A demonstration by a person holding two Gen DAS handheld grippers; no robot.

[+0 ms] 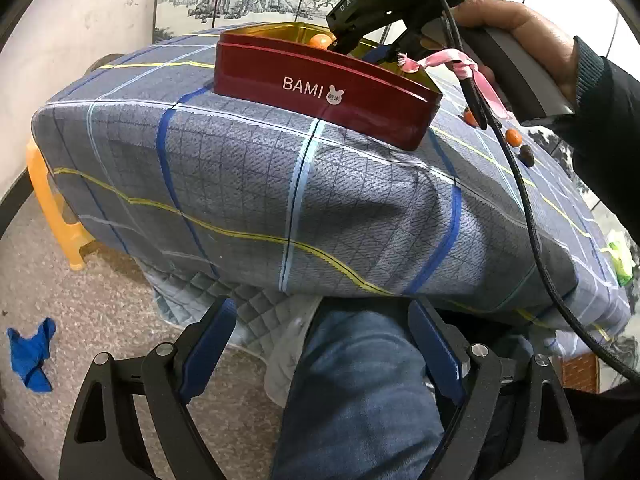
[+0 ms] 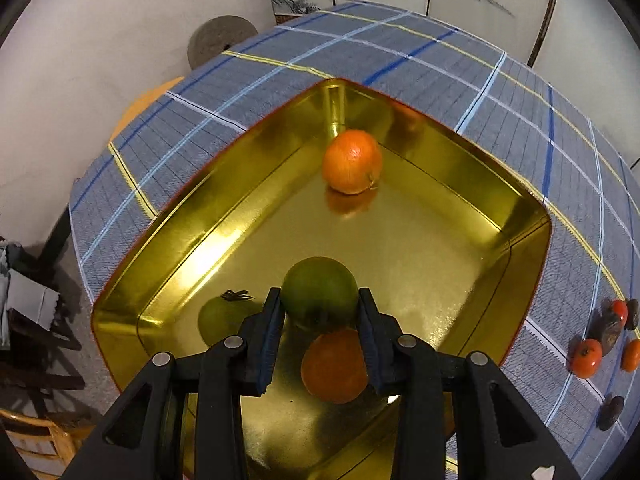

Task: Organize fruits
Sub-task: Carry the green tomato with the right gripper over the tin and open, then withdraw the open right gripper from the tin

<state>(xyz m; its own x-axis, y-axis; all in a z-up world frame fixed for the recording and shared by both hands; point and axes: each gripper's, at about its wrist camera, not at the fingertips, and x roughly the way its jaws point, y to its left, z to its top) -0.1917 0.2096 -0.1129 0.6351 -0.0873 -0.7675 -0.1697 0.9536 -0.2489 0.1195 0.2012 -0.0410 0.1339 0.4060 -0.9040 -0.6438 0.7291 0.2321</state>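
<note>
Fruit filled the view from the right wrist: the right gripper (image 2: 320, 312) clamped a round, dull-green fruit (image 2: 319, 289) between its blue pads, low over the gold floor of the red BAMI tin (image 2: 120, 312). An orange (image 2: 352, 161) lay near the tin's far corner. The left gripper (image 1: 320, 344) hung with fingers apart, holding nothing, near the checked tablecloth (image 1: 240, 200).

We see our left gripper (image 1: 322, 354) with fingers (image 1: 210, 344) spread wide over a denim knee (image 1: 360, 380). Our right gripper (image 1: 346, 42) dips into the red tin (image 1: 320, 92) on the plaid-covered surface (image 1: 240, 184).
</note>
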